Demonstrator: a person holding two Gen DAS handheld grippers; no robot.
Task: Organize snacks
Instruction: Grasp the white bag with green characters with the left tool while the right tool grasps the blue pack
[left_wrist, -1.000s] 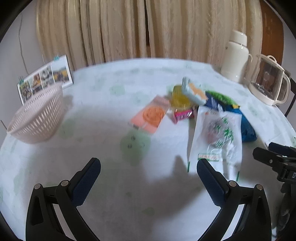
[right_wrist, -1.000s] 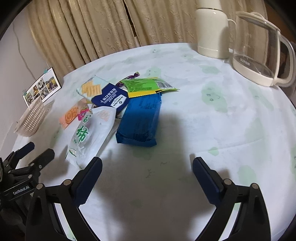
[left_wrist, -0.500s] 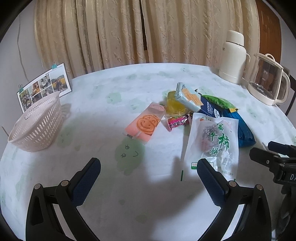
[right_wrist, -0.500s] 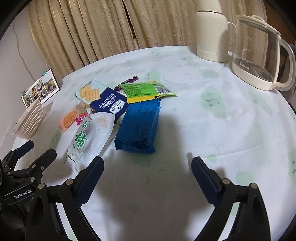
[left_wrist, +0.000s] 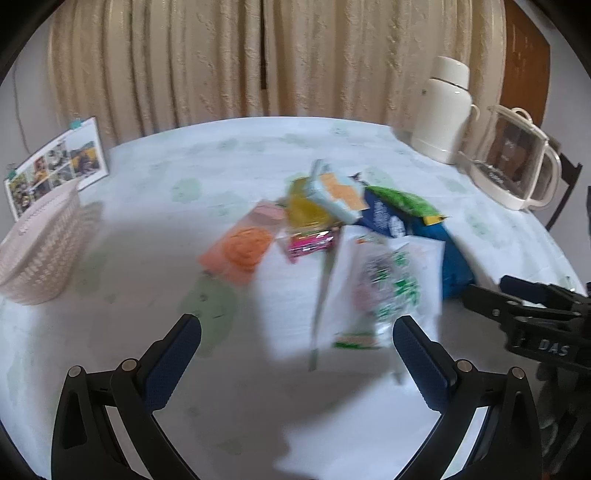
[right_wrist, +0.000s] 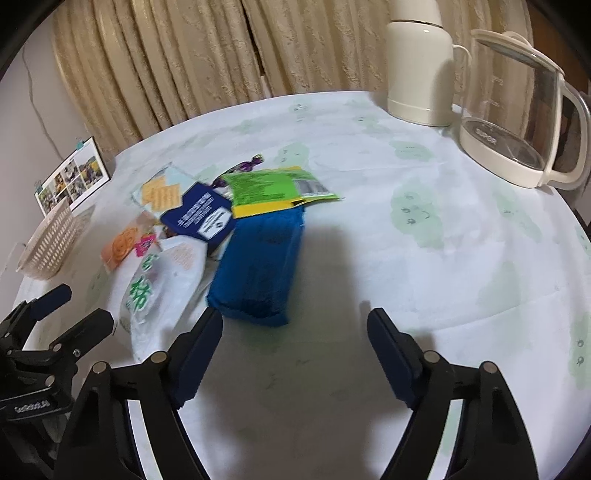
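Snack pile: a loose heap near the middle of the table, packets overlapping one another.
Blue packet: a long blue plastic-wrapped snack pack (right_wrist: 258, 266) lies flat at the near edge of the heap, just ahead of the right tool.
Green packet: a green and yellow foil pouch (right_wrist: 273, 190) rests on the far end of the blue packet.
Cracker box: a dark blue and pale cracker package (right_wrist: 192, 210) leans across the heap, beside the green packet.
White bag: a white plastic bag with green characters (left_wrist: 384, 288) lies at the near left of the heap, touching the blue packet.
Orange packet: a flat pink-orange wrapper with a round orange print (left_wrist: 245, 245) lies at the heap's left edge, next to a small magenta candy wrapper (left_wrist: 312, 242).
Basket: a pale pink perforated plastic basket (left_wrist: 40, 251) stands well apart at the table's left rim.
Left tool (left_wrist: 295, 341): jaws spread wide, holding nothing, above the table near the white bag.
Right tool (right_wrist: 295, 332): jaws spread wide, holding nothing, near the blue packet.
Table: round, covered by a white cloth with pale green prints (right_wrist: 443, 258).
Far side: a cream thermos jug (right_wrist: 419, 62) and a clear glass electric kettle (right_wrist: 517, 122) stand together at the right rim.
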